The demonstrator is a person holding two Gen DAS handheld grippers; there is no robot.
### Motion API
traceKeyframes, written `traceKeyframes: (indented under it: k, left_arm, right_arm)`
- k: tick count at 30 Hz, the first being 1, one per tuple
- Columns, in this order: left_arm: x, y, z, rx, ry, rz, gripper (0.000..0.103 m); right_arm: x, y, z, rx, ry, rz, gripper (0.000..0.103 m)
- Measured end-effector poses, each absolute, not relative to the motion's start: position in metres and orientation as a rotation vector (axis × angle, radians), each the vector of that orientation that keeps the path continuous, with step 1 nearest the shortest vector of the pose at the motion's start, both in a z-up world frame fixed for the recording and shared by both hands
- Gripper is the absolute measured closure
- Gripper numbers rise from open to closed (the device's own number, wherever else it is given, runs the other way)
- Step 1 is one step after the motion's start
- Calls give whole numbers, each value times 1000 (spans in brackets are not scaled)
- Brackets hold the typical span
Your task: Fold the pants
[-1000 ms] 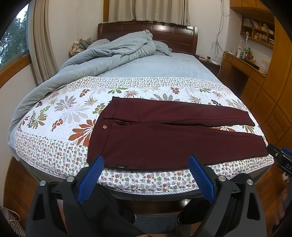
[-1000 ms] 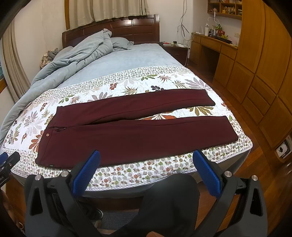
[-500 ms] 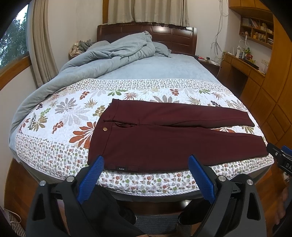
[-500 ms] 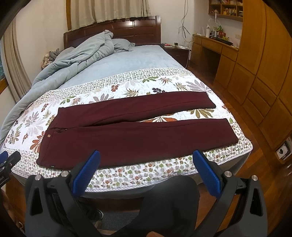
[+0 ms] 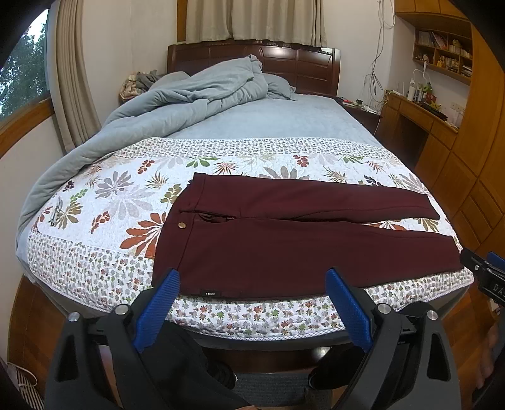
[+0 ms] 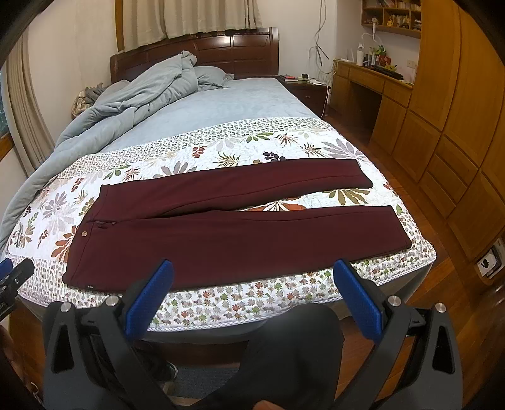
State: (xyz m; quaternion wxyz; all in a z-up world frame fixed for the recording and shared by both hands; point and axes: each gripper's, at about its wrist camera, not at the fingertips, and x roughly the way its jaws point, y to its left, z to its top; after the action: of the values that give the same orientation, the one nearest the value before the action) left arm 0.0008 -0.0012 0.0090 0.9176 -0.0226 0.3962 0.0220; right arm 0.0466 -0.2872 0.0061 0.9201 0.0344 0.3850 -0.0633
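Both tools, the left gripper [image 5: 252, 282] and right gripper [image 6: 252, 274], hang wide open and empty, a touch nearer the floral quilted bedspread [image 5: 104, 202] than a second ago. The dark maroon pants [image 6: 227, 233] lie flat, untouched; folding hasn't begun.

Bare floral quilt [image 5: 104, 202] rings the pants [image 5: 284, 239]; bunched duvet [image 5: 189, 101] lies well beyond.

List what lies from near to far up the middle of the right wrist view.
right gripper → floral quilt → maroon pants → blue sheet → wooden headboard → curtain
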Motion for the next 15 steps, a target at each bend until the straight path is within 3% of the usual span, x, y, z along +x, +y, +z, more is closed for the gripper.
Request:
traceKeyframes:
  k: [15]
  left_arm:
    - [0,-1,9,-46,814,46,9]
  right_arm:
    - [48,-287,5,69,795,-127,2]
